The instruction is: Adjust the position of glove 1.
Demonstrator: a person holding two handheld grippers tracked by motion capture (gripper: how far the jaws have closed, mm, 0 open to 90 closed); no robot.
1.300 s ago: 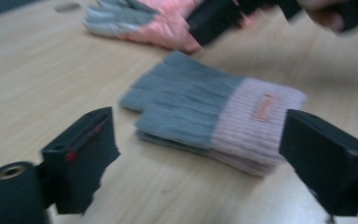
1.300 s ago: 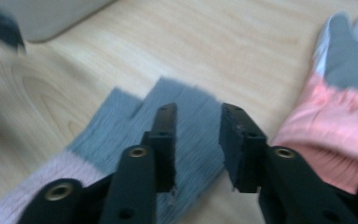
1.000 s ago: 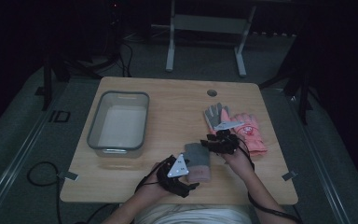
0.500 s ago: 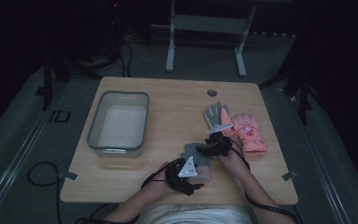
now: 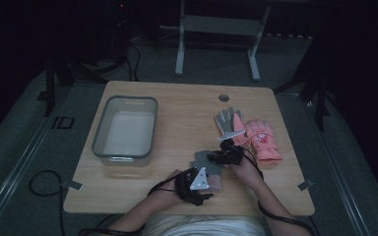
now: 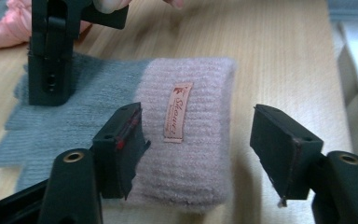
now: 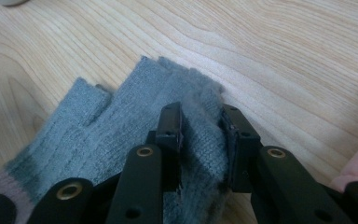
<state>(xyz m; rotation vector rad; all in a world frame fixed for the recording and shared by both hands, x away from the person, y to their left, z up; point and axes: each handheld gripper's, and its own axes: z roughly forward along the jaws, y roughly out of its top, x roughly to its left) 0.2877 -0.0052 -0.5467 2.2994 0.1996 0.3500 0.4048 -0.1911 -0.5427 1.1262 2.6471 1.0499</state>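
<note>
1. The counter (image 5: 177,103) carries a grey bin (image 5: 124,132), a pink glove pair (image 5: 262,140) and, near us, our knit glove (image 5: 207,169).
2. Our left claw (image 6: 205,149), jaws just narrowing yet clear of the wool, straddles the pink cuff (image 6: 191,140), likely to pin it.
3. Our right claw (image 7: 203,140), jaws just closing, pinches a grey finger section (image 7: 200,135), seemingly to lift or fold it.

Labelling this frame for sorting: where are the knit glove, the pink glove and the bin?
Knit glove (image 6: 191,154), left gripper view, pink cuff.
Pink glove (image 5: 262,140), high view, palm.
Bin (image 5: 100,143), high view, left rim.
</note>
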